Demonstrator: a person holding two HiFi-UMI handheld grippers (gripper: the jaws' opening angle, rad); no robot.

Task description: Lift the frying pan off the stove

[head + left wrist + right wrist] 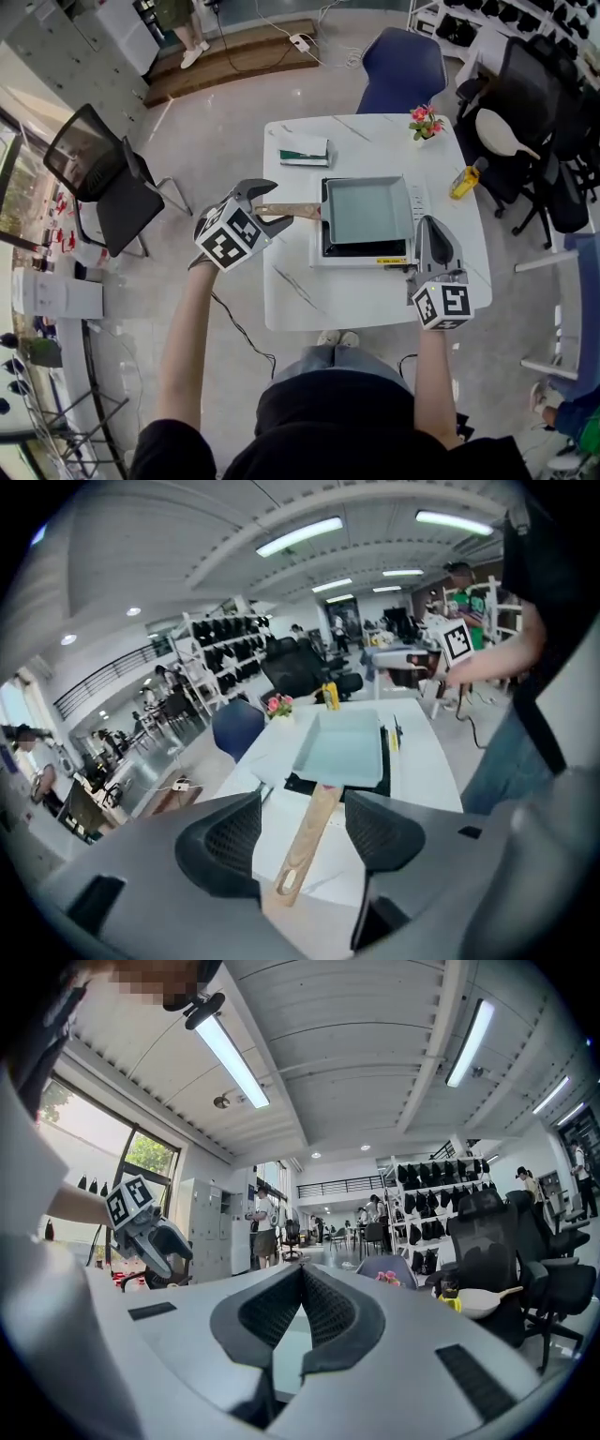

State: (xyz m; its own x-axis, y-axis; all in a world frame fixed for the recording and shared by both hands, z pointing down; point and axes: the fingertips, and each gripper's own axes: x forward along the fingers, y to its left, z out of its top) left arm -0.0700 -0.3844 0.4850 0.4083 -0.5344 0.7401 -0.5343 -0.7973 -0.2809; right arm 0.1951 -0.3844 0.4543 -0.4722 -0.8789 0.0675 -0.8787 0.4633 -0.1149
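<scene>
One square frying pan (367, 211) sits flat on the stove (366, 249) at the middle of the white table (375, 295). Its body is pale grey-green with low walls, and its flat wooden handle (286, 212) points toward the person's left. The left gripper (274, 206) has its jaws wide, one on each side of the handle, with gaps showing. The right gripper (429, 227) hangs just beside the stove's near right corner, jaws pressed together on nothing.
</scene>
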